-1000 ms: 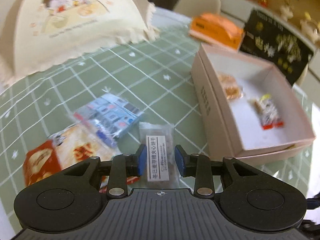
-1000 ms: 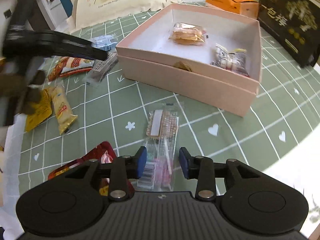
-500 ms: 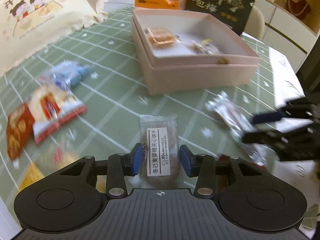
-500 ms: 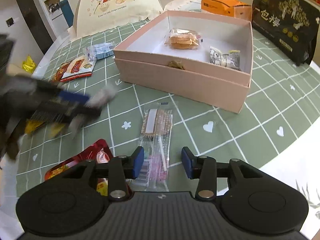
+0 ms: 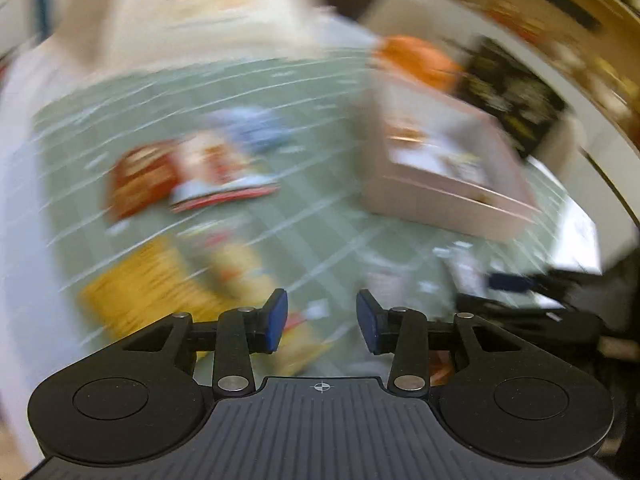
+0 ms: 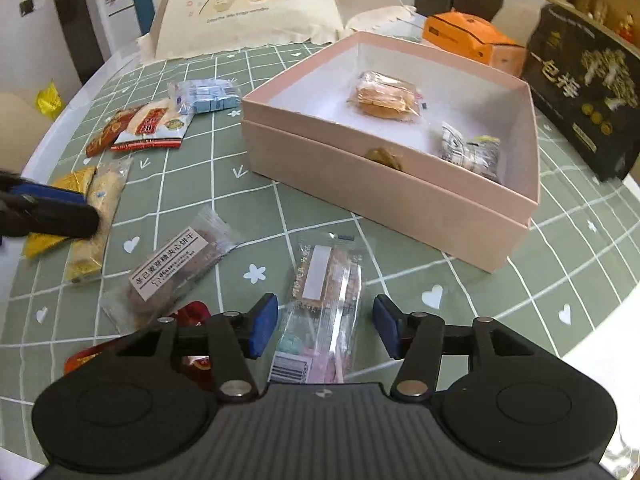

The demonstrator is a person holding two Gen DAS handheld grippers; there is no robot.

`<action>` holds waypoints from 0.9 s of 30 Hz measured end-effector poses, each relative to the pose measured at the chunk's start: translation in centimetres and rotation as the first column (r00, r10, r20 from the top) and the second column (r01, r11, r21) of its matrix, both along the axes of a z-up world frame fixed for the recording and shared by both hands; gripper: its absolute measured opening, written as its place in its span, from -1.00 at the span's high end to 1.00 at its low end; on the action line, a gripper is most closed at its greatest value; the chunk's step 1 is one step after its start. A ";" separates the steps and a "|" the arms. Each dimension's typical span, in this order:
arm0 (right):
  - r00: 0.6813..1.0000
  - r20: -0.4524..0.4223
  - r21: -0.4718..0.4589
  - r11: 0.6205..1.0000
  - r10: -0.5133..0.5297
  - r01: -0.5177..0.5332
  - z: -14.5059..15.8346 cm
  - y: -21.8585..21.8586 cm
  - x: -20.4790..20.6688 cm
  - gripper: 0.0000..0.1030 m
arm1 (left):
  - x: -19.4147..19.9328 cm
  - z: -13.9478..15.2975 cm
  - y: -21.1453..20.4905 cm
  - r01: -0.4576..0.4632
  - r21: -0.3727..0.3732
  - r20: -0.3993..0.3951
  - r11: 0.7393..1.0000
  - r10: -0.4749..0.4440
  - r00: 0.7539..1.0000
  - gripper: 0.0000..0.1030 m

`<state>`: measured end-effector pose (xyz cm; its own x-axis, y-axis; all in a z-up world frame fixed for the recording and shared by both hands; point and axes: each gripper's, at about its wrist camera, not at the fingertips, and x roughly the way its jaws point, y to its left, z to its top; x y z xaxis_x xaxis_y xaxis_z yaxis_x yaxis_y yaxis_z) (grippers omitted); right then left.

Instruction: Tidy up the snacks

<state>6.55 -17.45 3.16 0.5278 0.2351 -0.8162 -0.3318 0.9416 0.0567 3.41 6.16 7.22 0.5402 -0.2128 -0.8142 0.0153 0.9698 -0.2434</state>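
Left wrist view motion-blurred throughout; red packet [image 6: 192, 336] half behind right gripper [image 6: 325, 326]

Cream mesh food cover [image 6: 256, 4] stands behind the green checked tablecloth [image 6: 500, 292]

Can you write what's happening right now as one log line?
left gripper: open, empty | right gripper: jaws just opening, clear wafer packet between them | pink box: two snacks inside

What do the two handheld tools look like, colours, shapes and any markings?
Both match: the left tool and right tool have black linkage arms with silver pivot pins, two blue pads as fingertips, and a wide ribbed dark grey body with round black discs at each side. A small white crosshair mark sits at the centre. No cables or sleeves show.
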 end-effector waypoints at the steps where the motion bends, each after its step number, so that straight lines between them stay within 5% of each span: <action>1: 1.000 0.005 0.020 1.000 0.009 -0.009 0.3 0.0 -0.2 -0.03 | 0.0 -0.4 1.1 -0.069 -0.024 -0.032 0.997 0.068 0.997 0.17; 6: 0.997 0.033 0.027 0.997 0.070 -0.071 1.5 1.4 -1.1 -0.03 | 2.0 -1.8 2.7 -0.206 -0.096 -0.036 0.974 0.203 0.978 0.17; 12: 0.996 -0.013 0.056 0.995 0.089 -0.088 2.9 2.8 -1.7 -0.03 | 4.2 -4.1 -1.0 -0.065 0.092 -0.038 0.994 0.069 0.997 0.21; 16: 0.994 -0.066 0.107 0.991 0.085 -0.078 3.0 3.5 -1.2 -0.03 | 1.3 -4.3 -0.9 0.023 0.020 -0.028 1.000 -0.023 0.999 0.36; 19: 0.993 -0.092 0.118 0.991 0.076 -0.065 2.2 5.1 -0.2 -0.03 | -1.3 -4.3 -0.4 0.021 0.035 -0.032 0.999 -0.020 0.999 0.36; 27: 0.994 -0.094 -0.020 0.998 0.057 -0.059 0.3 10.9 1.3 -0.16 | -3.2 -4.1 0.9 -0.038 0.000 -0.054 0.999 0.038 0.998 0.35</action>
<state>7.89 -6.50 3.51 0.4355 0.2442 -0.8664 -0.3799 0.9225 0.0690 0.19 7.11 3.10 0.5032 -0.1938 -0.8421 -0.0349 0.9692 -0.2439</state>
